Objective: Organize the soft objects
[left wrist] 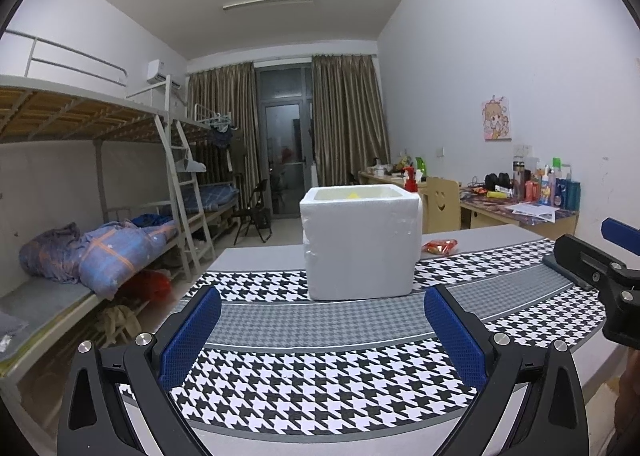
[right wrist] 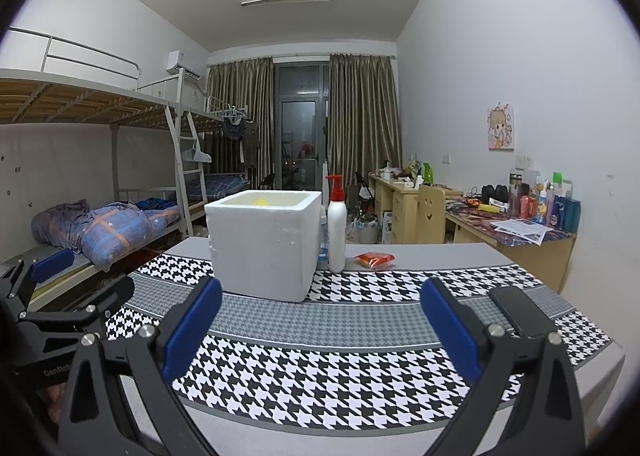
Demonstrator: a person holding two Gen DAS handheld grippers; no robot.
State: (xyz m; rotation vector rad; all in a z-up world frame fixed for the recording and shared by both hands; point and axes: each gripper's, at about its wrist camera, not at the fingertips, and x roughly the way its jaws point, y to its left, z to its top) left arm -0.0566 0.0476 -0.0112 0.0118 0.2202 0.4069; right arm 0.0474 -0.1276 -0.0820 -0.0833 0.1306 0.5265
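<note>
A white foam box (left wrist: pixel 360 242) stands on the houndstooth table mat, also in the right wrist view (right wrist: pixel 264 244). Something yellow (right wrist: pixel 260 200) shows just inside its rim. A red-orange soft packet (left wrist: pixel 440 246) lies on the table right of the box, also in the right wrist view (right wrist: pixel 375 259). My left gripper (left wrist: pixel 322 304) is open and empty, in front of the box. My right gripper (right wrist: pixel 320 296) is open and empty, to the right of the left one. Each gripper shows at the edge of the other's view.
A white pump bottle (right wrist: pixel 336 223) with a red top stands beside the box on its right. A black phone (right wrist: pixel 520 310) lies on the mat near my right finger. Bunk beds (left wrist: pixel 100 215) are at left, cluttered desks (right wrist: pixel 500 215) at right.
</note>
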